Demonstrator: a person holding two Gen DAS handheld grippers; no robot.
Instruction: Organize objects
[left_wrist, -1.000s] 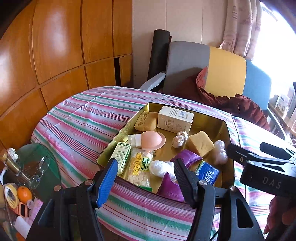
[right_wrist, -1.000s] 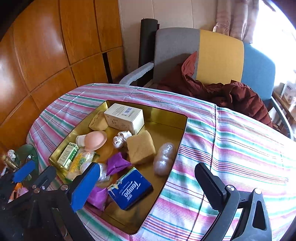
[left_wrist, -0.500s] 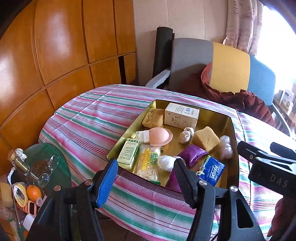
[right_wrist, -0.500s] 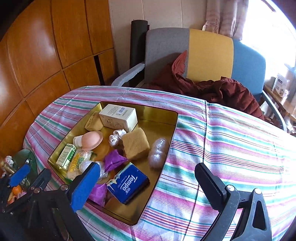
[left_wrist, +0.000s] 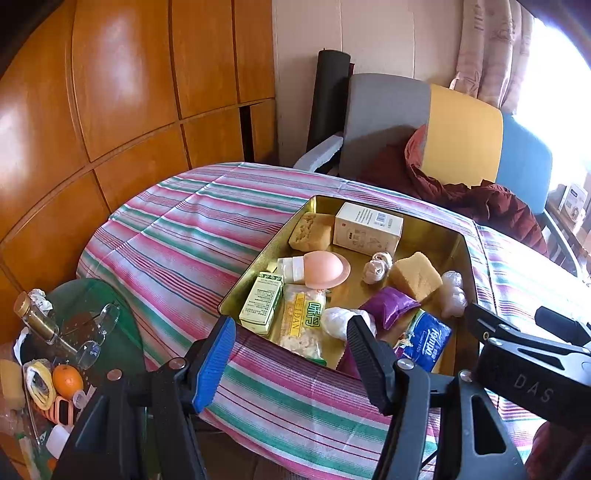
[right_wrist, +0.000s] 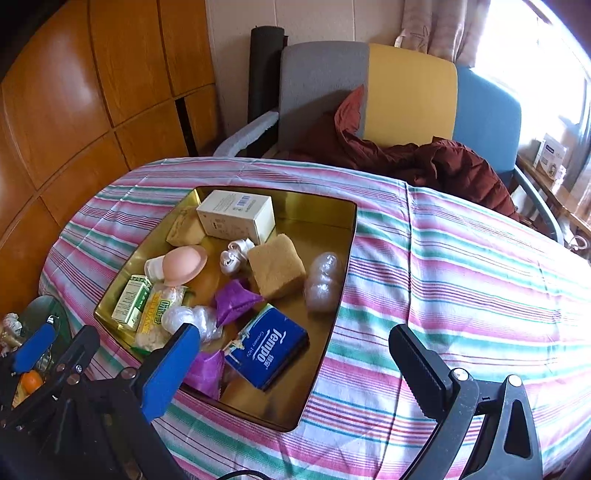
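Note:
A gold tin tray (left_wrist: 436, 229) (right_wrist: 325, 214) sits on the striped tablecloth. It holds a white box (left_wrist: 367, 229) (right_wrist: 236, 214), a blue Tempo tissue pack (left_wrist: 426, 339) (right_wrist: 267, 345), yellow sponges (left_wrist: 415, 275) (right_wrist: 277, 266), a pink cap bottle (left_wrist: 321, 269), a green box (left_wrist: 262, 302), a snack bag (left_wrist: 301, 325) and purple packets (right_wrist: 234, 299). My left gripper (left_wrist: 291, 354) is open and empty before the tray's near edge. My right gripper (right_wrist: 291, 358) is open and empty above the tray's near corner, and shows in the left wrist view (left_wrist: 517, 332).
A striped cloth (right_wrist: 461, 277) covers the round table. A grey, yellow and blue chair (left_wrist: 436, 129) with a dark red jacket (right_wrist: 424, 155) stands behind. A glass side table (left_wrist: 74, 332) with glasses, an orange and small items is at lower left. Wood panels line the left wall.
Both grippers have pulled back from the tray, which now looks smaller and farther. Both stay open and empty. The objects in the tray have not moved.

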